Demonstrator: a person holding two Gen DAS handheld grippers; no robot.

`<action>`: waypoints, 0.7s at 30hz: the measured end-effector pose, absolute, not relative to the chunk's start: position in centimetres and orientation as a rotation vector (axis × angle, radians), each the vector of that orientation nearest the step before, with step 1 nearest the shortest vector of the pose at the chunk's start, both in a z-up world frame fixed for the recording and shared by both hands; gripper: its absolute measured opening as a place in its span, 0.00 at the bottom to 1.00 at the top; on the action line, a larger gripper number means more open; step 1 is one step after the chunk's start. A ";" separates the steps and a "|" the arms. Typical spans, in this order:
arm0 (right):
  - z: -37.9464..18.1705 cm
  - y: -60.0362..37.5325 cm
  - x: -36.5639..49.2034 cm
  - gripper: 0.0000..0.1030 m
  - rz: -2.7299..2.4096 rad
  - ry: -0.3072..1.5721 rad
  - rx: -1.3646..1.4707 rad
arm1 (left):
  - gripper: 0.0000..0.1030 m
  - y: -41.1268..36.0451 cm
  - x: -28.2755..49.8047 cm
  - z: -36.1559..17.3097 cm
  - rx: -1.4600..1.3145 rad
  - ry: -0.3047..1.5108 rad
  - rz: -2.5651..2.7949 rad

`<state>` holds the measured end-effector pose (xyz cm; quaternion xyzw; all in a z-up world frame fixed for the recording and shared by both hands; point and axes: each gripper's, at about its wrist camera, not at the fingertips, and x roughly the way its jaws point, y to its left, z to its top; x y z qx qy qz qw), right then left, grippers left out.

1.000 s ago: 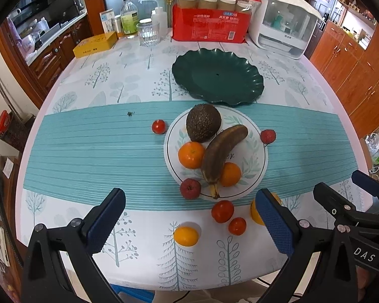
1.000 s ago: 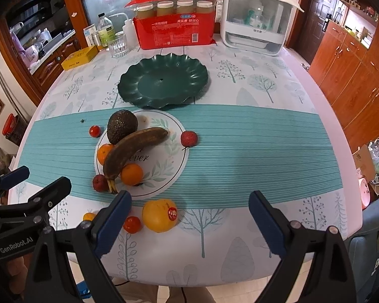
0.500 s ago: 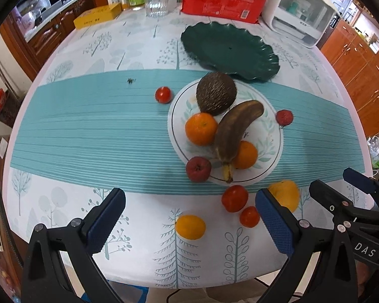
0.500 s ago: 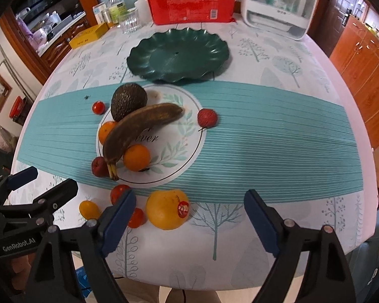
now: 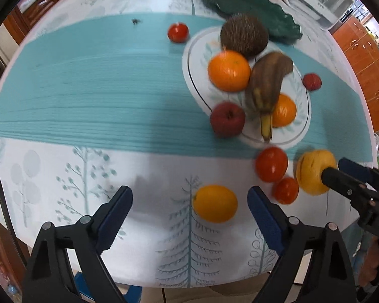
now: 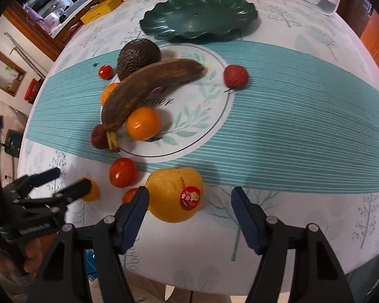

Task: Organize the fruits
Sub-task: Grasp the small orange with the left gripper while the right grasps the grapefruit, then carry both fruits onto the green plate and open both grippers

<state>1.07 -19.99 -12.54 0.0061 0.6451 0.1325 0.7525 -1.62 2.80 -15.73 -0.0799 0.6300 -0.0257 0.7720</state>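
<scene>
In the left wrist view a small yellow-orange citrus (image 5: 214,203) lies on the tablecloth between the fingers of my left gripper (image 5: 189,214), nearer the right finger and touched by neither. Those jaws are closing. In the right wrist view a large yellow citrus with a red sticker (image 6: 174,194) sits between the fingers of my right gripper (image 6: 189,212), whose jaws are also closing. Its left pad is at the fruit's side and the right pad stands clear of it. Behind them a white plate (image 6: 209,116) holds a brown banana (image 6: 149,88), an avocado (image 6: 139,56) and two oranges.
Two tomatoes (image 5: 271,164) (image 5: 285,190) lie between the two citrus fruits. A red apple (image 5: 227,118) leans on the plate's rim, with a tomato (image 5: 178,32) and a red fruit (image 6: 235,77) beside it. An empty green plate (image 6: 199,14) stands farther back. The table edge is close below.
Both grippers have sunk toward the table and tipped downward. Their jaws have narrowed, and each now has a citrus fruit between its fingers.
</scene>
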 end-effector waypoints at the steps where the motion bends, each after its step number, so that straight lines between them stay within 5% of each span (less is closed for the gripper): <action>1: -12.7 -19.8 1.0 0.65 0.297 1.412 0.010 | 0.86 2.7 -1.7 -15.9 -0.178 1.367 -0.064; 12: -14.3 -19.4 0.9 0.52 0.342 1.435 0.031 | 0.63 1.8 -2.4 -16.1 -0.152 1.344 -0.094; 14: -14.3 -19.2 0.9 0.52 0.346 1.427 0.025 | 0.44 1.3 -2.2 -16.1 -0.144 1.333 -0.092; 16: -14.2 -19.4 0.7 0.51 0.352 1.420 0.020 | 0.35 1.1 -2.3 -16.0 -0.147 1.330 -0.102; 21: -13.9 -19.7 0.6 0.49 0.380 1.421 0.043 | 0.35 1.3 -2.4 -15.8 -0.157 1.311 -0.096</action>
